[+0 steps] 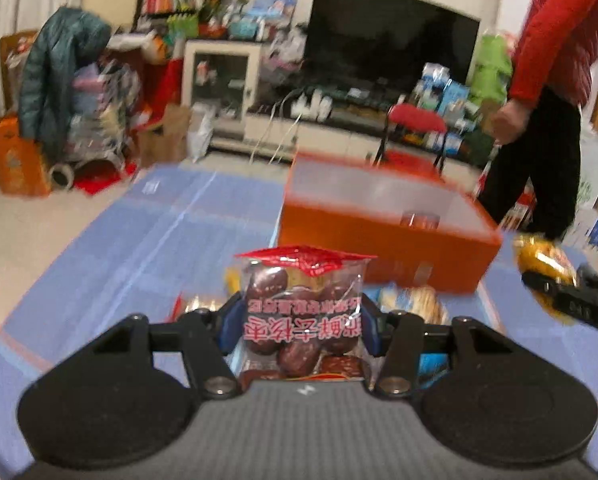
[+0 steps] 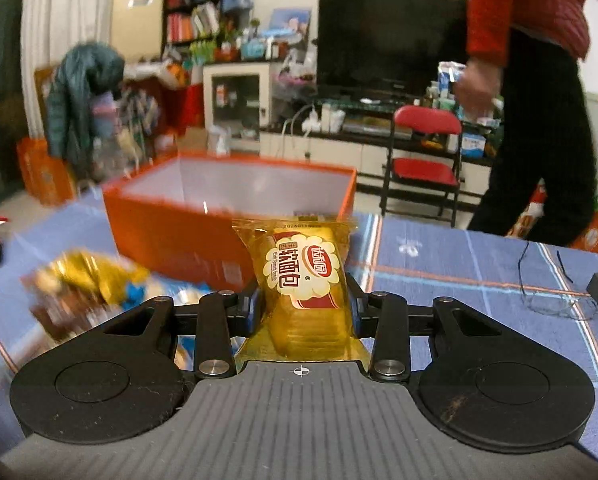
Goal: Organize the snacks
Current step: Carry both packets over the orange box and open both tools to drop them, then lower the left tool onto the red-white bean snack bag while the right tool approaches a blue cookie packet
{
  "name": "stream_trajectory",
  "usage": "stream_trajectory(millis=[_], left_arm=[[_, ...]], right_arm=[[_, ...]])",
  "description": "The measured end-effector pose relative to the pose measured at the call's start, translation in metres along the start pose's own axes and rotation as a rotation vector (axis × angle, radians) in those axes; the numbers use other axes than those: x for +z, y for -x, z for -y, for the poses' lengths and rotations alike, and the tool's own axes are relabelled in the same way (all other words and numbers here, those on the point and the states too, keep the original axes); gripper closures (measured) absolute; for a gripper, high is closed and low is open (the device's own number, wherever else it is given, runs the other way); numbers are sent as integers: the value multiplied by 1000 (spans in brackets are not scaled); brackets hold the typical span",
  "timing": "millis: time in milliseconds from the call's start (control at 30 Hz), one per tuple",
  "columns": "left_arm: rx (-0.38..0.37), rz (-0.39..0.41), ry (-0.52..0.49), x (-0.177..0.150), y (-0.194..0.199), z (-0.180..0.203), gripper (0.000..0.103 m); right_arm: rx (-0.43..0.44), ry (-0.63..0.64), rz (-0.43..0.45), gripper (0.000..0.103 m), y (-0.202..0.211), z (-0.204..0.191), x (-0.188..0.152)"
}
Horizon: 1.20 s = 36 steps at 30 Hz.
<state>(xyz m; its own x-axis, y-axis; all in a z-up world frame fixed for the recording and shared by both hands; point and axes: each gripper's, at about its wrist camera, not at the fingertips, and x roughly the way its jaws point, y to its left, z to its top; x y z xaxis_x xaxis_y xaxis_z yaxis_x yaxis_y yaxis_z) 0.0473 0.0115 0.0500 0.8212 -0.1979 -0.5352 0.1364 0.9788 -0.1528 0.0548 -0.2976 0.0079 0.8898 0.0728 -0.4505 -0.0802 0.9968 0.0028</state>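
My left gripper (image 1: 301,322) is shut on a clear packet of red dates (image 1: 303,312) with a red top seal, held above the blue tablecloth. My right gripper (image 2: 305,304) is shut on a yellow packet of soft bread (image 2: 305,280); it also shows at the right edge of the left wrist view (image 1: 547,264). An open orange box (image 1: 383,240) with a white inside stands ahead of both grippers (image 2: 171,224). Several loose snack packets (image 2: 87,280) lie on the table in front of the box, some hidden behind my left gripper (image 1: 415,300).
A pair of glasses (image 2: 555,300) lies on the tablecloth at the right. A person in a red jacket (image 2: 539,92) walks behind the table. A red folding chair (image 2: 427,160), a TV and cluttered shelves stand beyond.
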Motion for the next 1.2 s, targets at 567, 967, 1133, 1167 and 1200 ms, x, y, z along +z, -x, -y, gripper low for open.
stream_trajectory(millis=[567,967,1133,1167,1200], left_arm=[[-39,-33,-19,132,-197,39,17],[-24,39,-10,55,-51,-23,2],[44,-66,96,-19,-19,-38,2],[60,-77,117,-31,-18,-38,2],[81,-94,129,-40,-18,-38,2]], right_arm=[[-52,91,-72,40,-153,-40,125],[47,-1,20,33,-1,-39,28],[98,-76,-45,38,33,-50,-20],[109,-57,-51,39,35,-57,-23],[118,-28,-57,40,36,-65,-24]])
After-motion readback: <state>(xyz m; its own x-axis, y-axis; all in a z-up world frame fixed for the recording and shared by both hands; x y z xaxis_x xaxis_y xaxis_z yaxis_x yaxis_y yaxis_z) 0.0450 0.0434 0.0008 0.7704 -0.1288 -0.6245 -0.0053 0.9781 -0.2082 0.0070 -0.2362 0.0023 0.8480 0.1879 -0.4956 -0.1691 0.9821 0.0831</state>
